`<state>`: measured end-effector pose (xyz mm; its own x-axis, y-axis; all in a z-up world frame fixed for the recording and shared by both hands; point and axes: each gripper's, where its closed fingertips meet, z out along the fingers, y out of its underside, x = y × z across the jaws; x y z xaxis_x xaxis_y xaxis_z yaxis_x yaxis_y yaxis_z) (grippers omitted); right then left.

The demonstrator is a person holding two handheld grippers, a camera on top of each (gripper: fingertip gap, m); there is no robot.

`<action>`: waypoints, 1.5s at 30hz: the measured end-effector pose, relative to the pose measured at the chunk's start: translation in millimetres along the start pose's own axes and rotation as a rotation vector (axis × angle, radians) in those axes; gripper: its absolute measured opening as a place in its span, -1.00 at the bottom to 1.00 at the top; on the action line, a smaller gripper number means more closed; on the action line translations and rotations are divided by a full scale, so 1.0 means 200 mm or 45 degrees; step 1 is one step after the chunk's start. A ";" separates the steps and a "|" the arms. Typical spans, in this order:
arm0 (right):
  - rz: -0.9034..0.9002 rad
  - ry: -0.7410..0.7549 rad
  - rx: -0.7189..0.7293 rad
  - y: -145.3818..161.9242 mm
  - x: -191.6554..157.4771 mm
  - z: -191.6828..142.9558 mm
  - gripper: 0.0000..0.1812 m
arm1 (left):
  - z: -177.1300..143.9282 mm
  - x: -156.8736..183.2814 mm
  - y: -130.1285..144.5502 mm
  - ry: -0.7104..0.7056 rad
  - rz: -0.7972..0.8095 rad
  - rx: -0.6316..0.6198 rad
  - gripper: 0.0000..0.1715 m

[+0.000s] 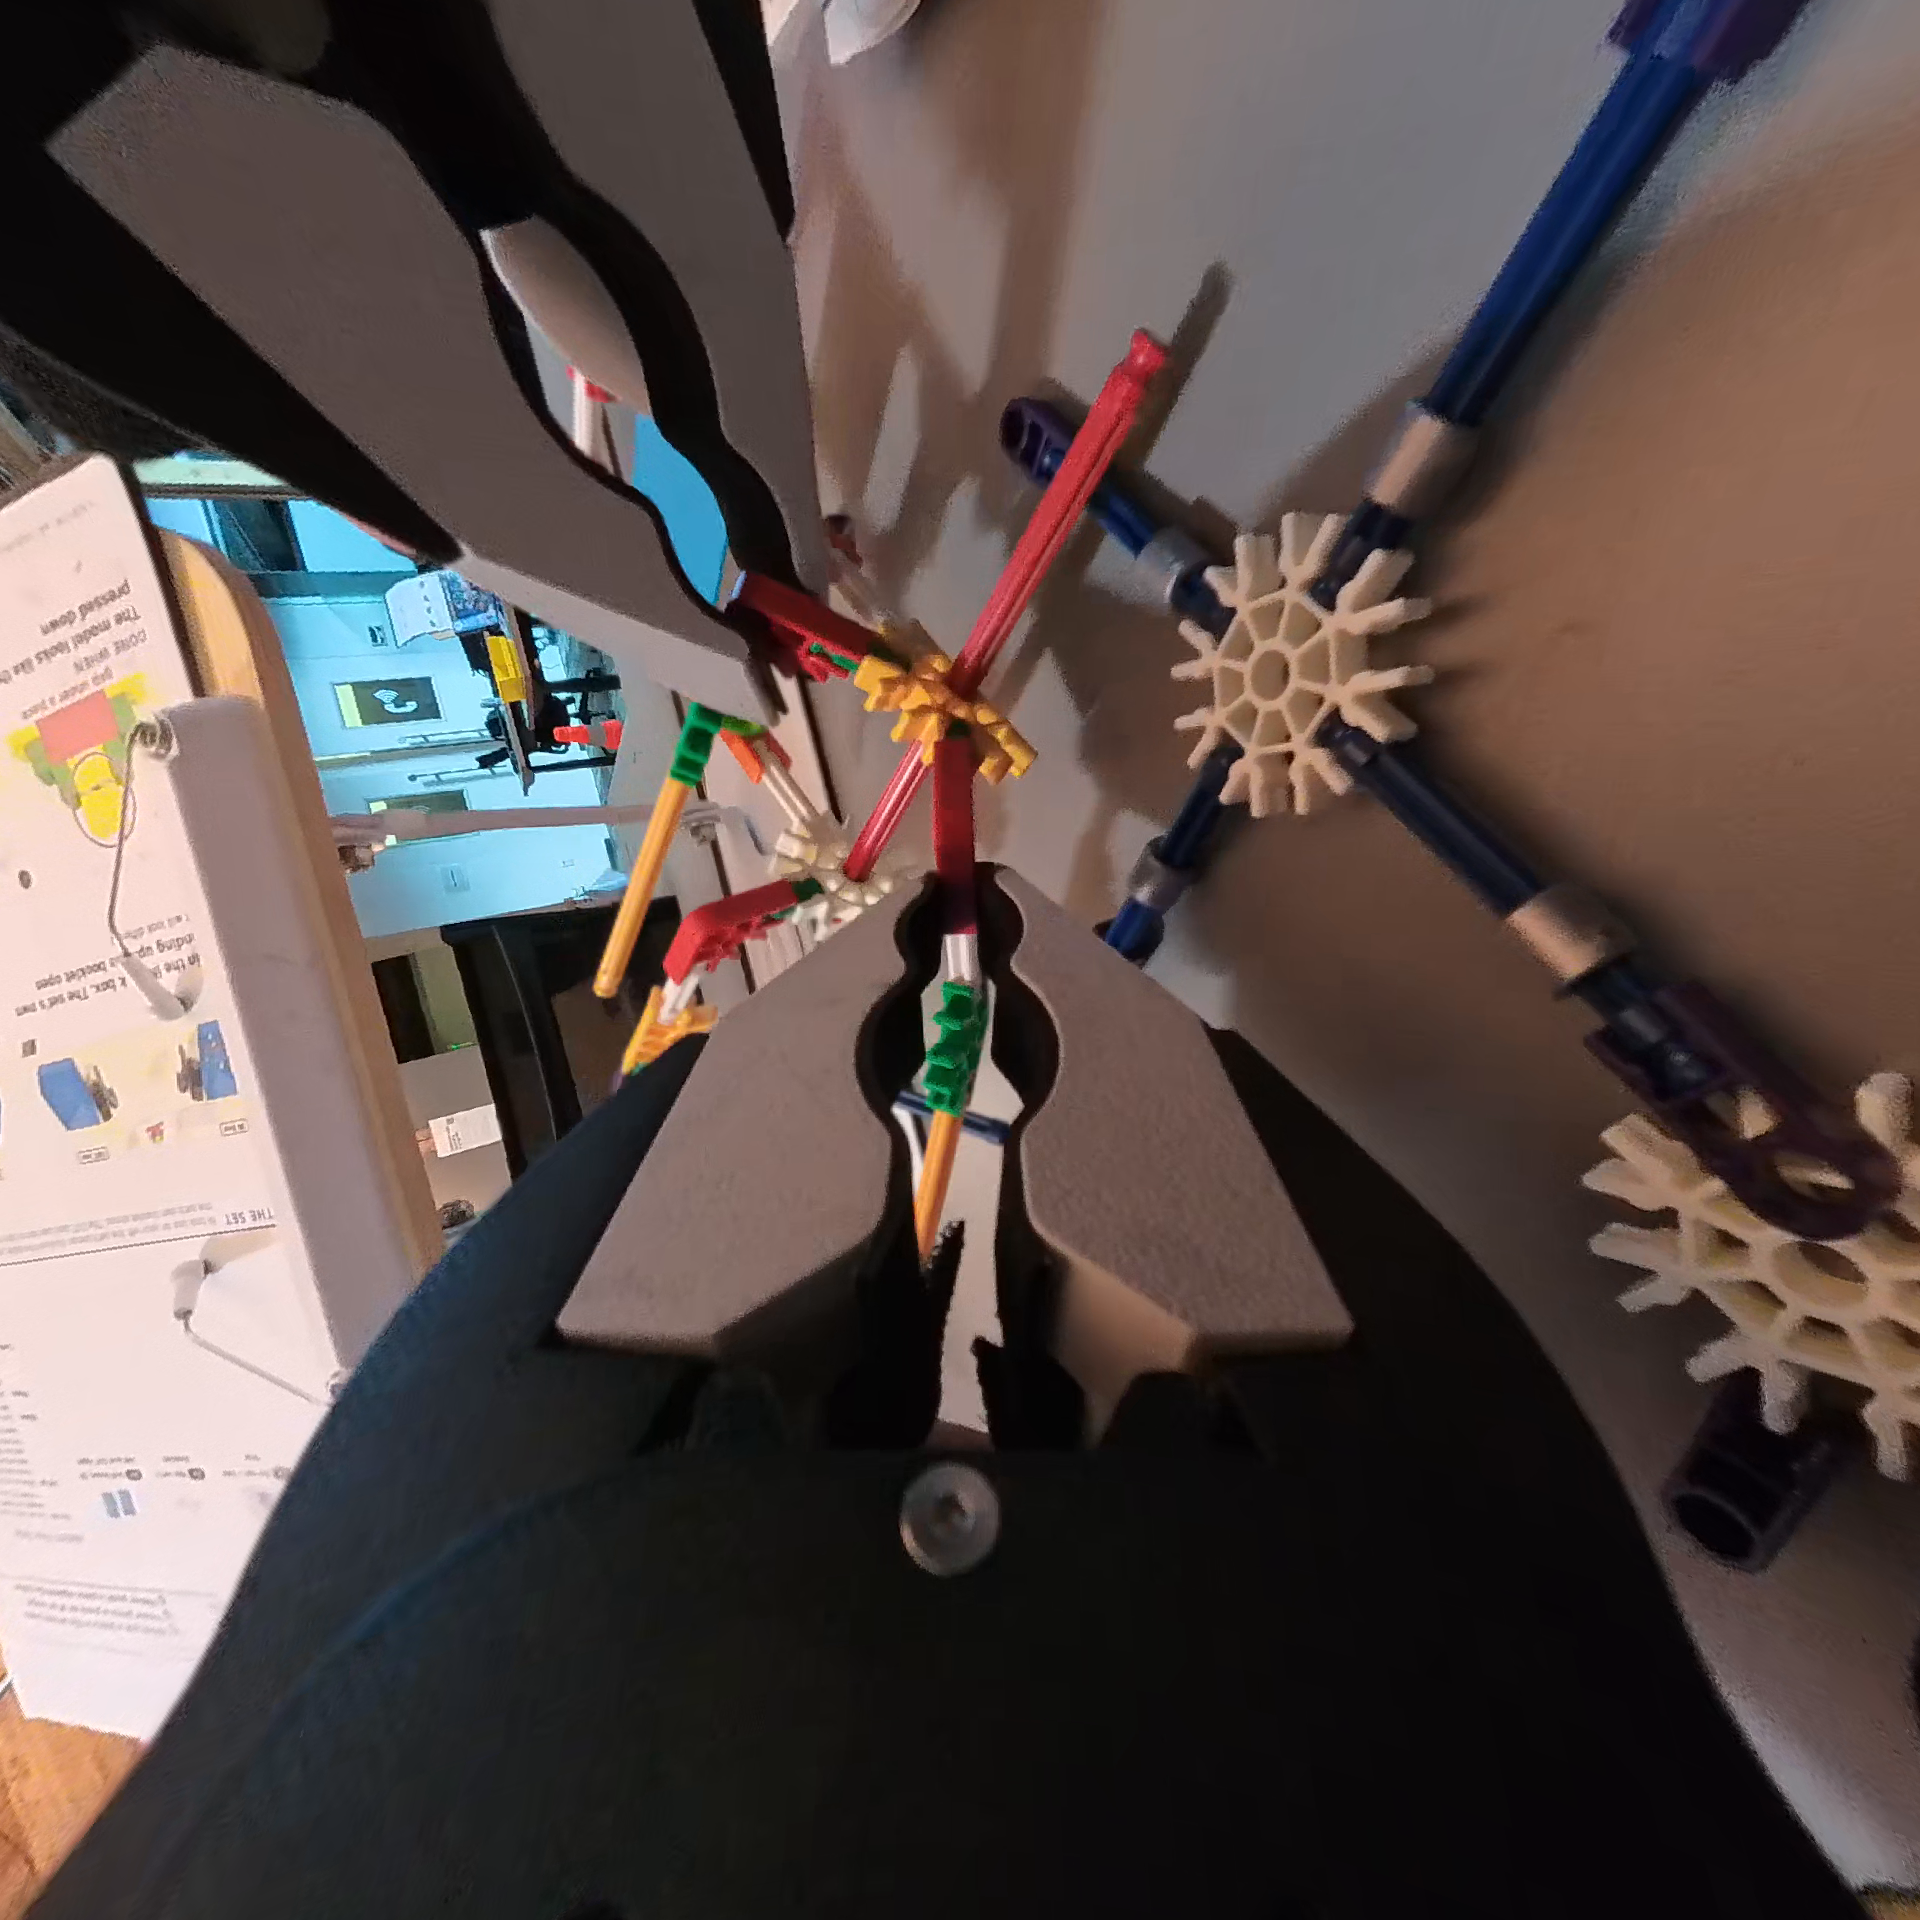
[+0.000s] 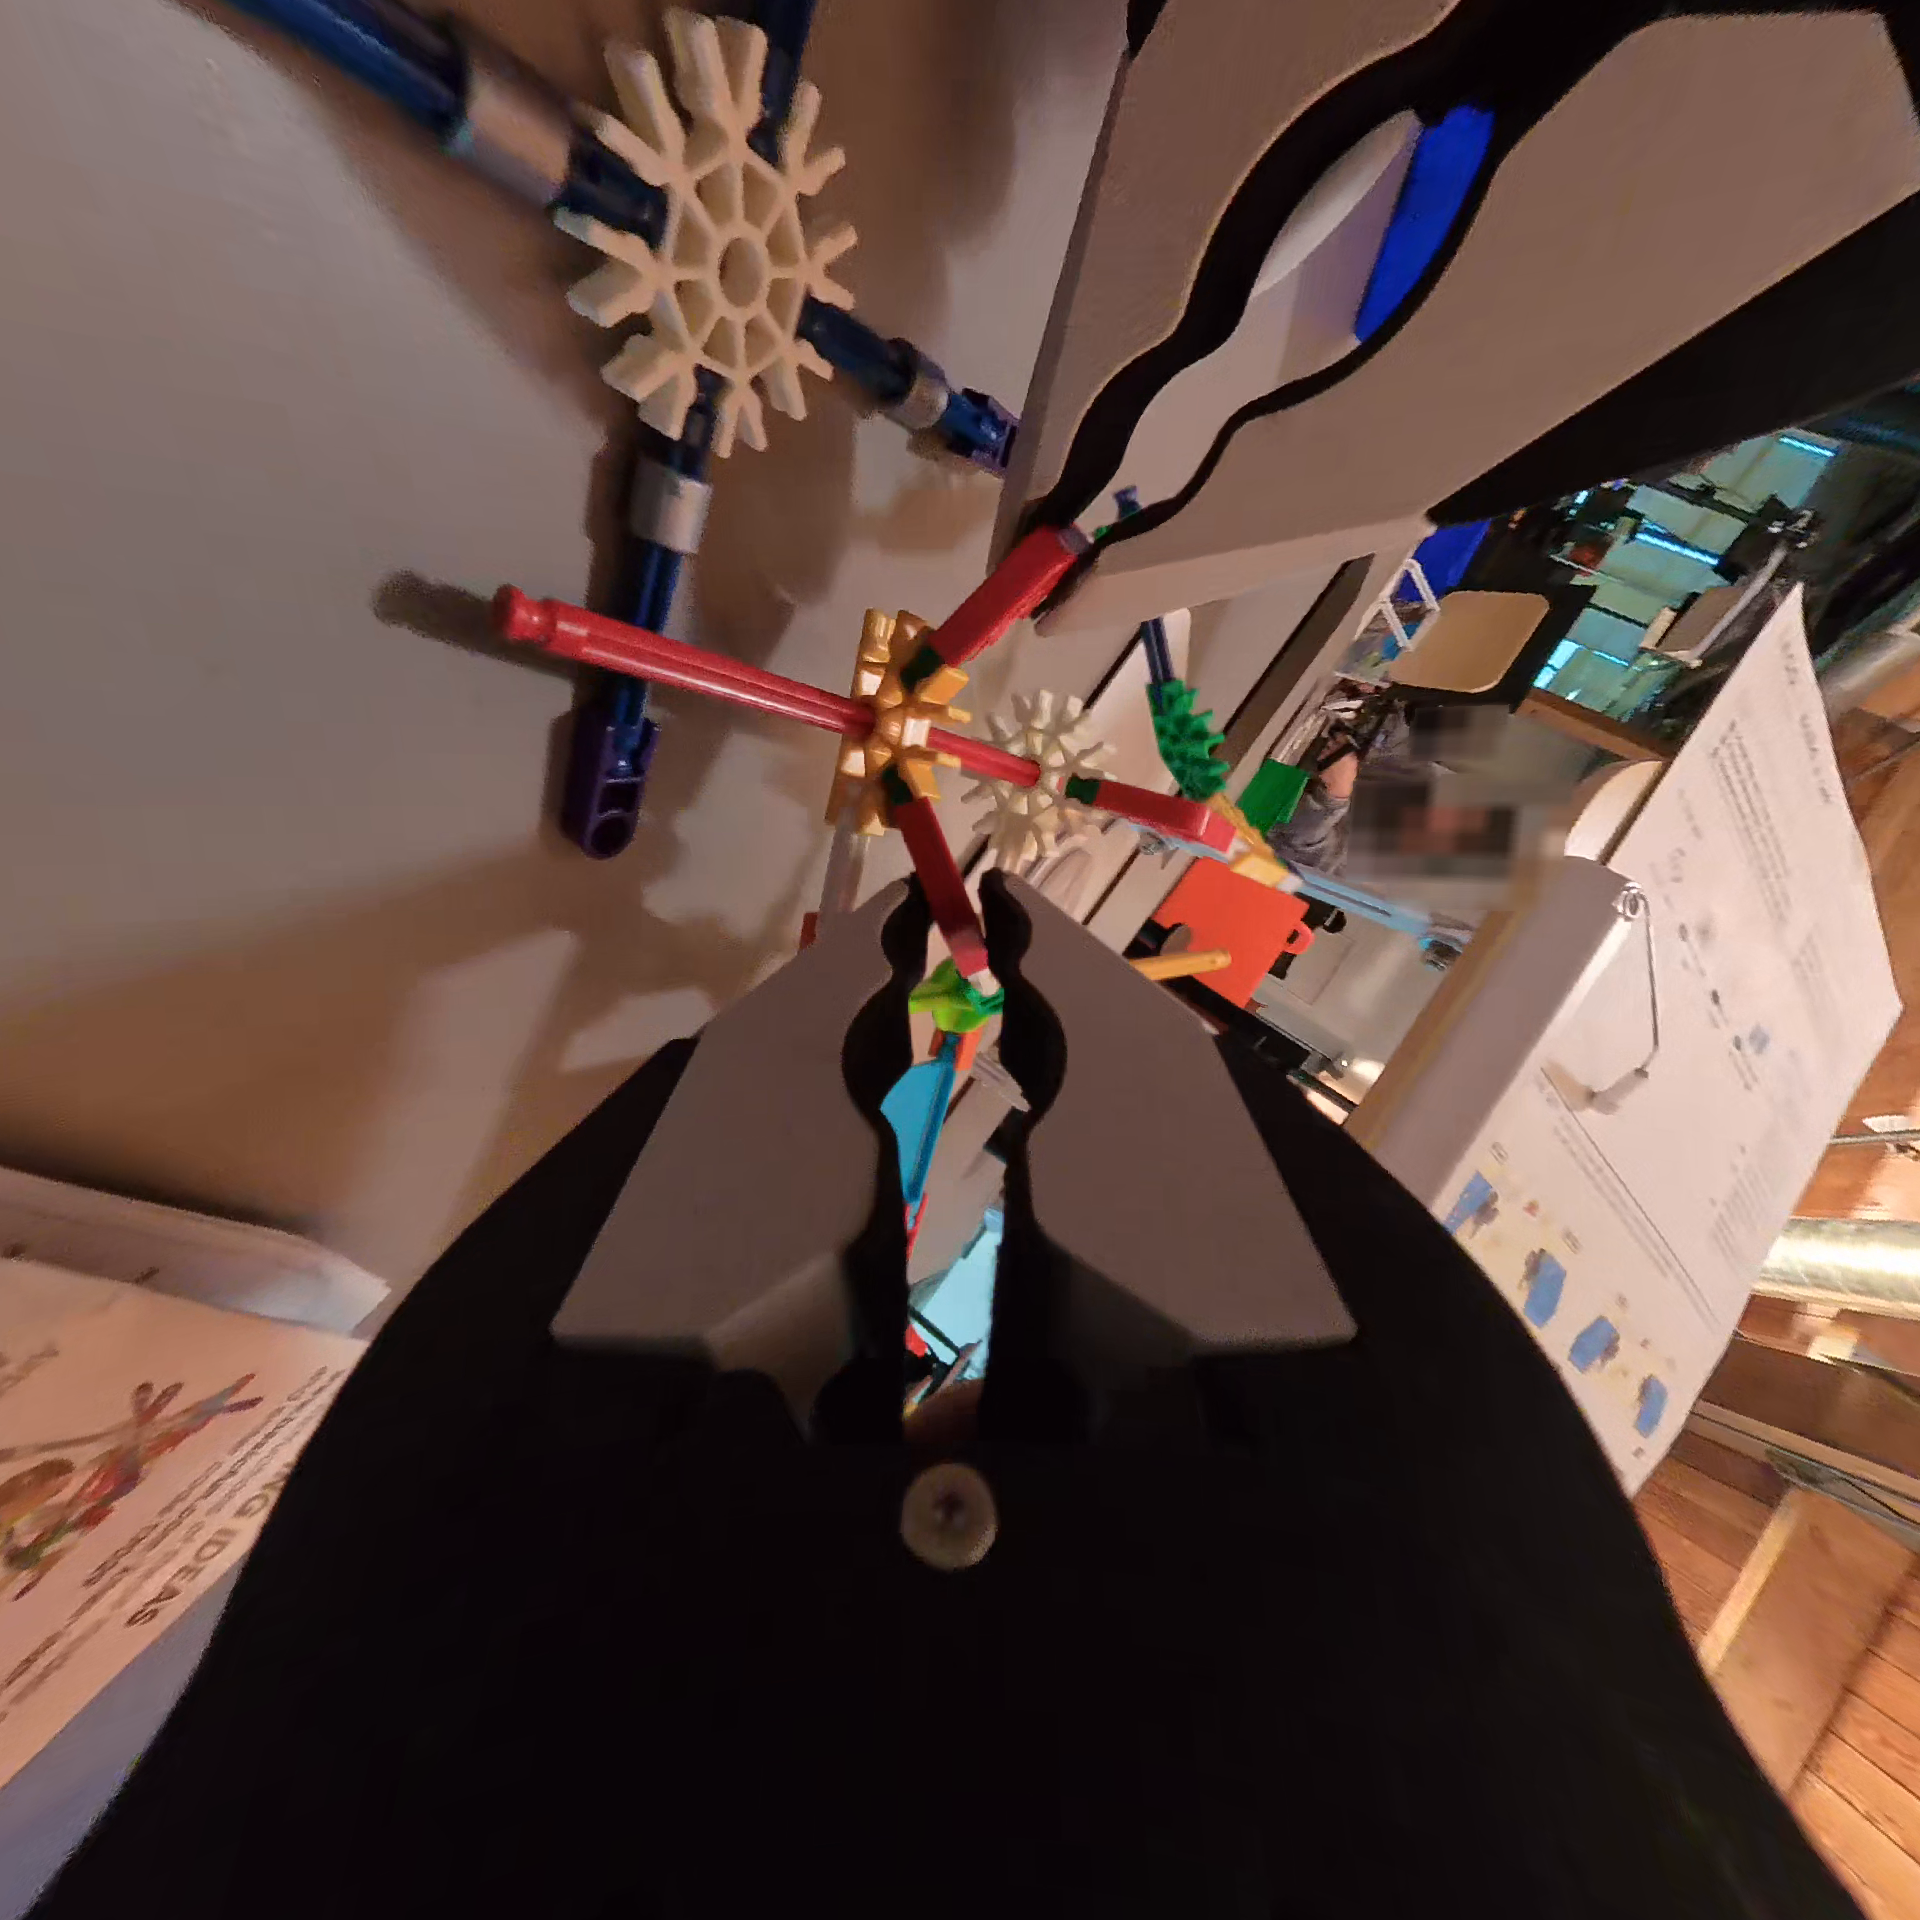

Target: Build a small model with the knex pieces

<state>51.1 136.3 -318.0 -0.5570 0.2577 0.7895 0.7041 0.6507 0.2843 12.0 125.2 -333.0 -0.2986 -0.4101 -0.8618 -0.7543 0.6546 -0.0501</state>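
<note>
Smooth pale table [image 1: 1299, 208], left gripper [image 1: 954, 894] with matte grey fingers clamped on red plastic rod [image 1: 954, 821], right gripper [image 2: 951, 914] clamped on another, both spoking from toothed yellow hub [image 2: 899, 722], ivory snowflake connector [image 1: 1299, 665] beside.

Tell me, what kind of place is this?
Probably an indoor workshop or lab with a toy-building station. A white table holds big rod-and-snowflake construction pieces, printed instruction sheets stand beside it, and a wood floor with shelves and equipment shows behind.
</note>
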 end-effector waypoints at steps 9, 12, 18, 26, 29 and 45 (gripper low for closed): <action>0.047 0.073 -0.015 0.01 0.05 0.02 -0.83 | 0.00 0.00 0.02 0.014 -0.036 -0.009 -0.97; 0.217 -0.003 0.022 0.02 0.04 0.01 -0.77 | 0.01 0.00 0.02 0.026 -0.041 -0.019 -0.97; 0.826 -0.281 0.087 0.10 0.01 -0.02 -0.63 | 0.03 0.02 0.02 0.031 -0.024 -0.040 -0.96; 1.694 -0.738 0.400 0.06 -0.01 -0.02 -0.77 | 0.04 0.01 0.02 0.021 -0.031 -0.102 -0.96; 1.810 -0.821 0.466 0.03 -0.01 -0.02 -0.71 | 0.04 0.01 0.02 0.014 -0.028 -0.125 -0.97; 1.811 -0.753 0.485 0.04 0.00 0.04 -0.76 | 0.06 0.01 -0.02 -0.016 -0.013 -0.164 -0.97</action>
<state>53.8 146.5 -319.7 0.2826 0.9574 -0.0588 0.6818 -0.2436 -0.6898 21.3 130.4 -340.0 -0.2836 -0.4076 -0.8680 -0.8265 0.5629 0.0057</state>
